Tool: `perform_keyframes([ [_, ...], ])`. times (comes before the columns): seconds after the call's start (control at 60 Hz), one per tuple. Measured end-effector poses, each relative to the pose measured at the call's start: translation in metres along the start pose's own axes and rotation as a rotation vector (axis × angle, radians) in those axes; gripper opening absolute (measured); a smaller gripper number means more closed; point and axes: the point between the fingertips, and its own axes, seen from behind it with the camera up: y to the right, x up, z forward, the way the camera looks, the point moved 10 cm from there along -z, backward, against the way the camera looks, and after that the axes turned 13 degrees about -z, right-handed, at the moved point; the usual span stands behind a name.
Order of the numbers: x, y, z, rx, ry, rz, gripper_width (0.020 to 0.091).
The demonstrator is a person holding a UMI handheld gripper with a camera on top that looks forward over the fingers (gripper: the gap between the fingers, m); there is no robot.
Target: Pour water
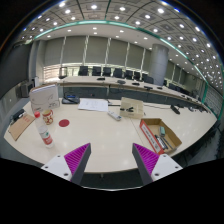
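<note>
**Gripper view: bottle on a long table**

A bottle [46, 130] with a red label stands upright at ten o'clock, beyond my fingers. My gripper [112, 160] is spread wide, holding nothing. An open cardboard box [160, 135] lies at two o'clock on the pale table [105, 135].
</note>
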Motion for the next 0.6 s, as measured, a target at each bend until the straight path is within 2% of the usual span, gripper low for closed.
perform_keyframes([
  [0.217,-0.006,-0.060,0.000,0.086,0.001,-0.008,0.0856],
  [0.433,-0.006,-0.179,0.019,0.236,0.009,-0.045,0.0859],
  [0.6,0.008,-0.267,0.056,0.262,0.065,-0.026,0.0860],
])
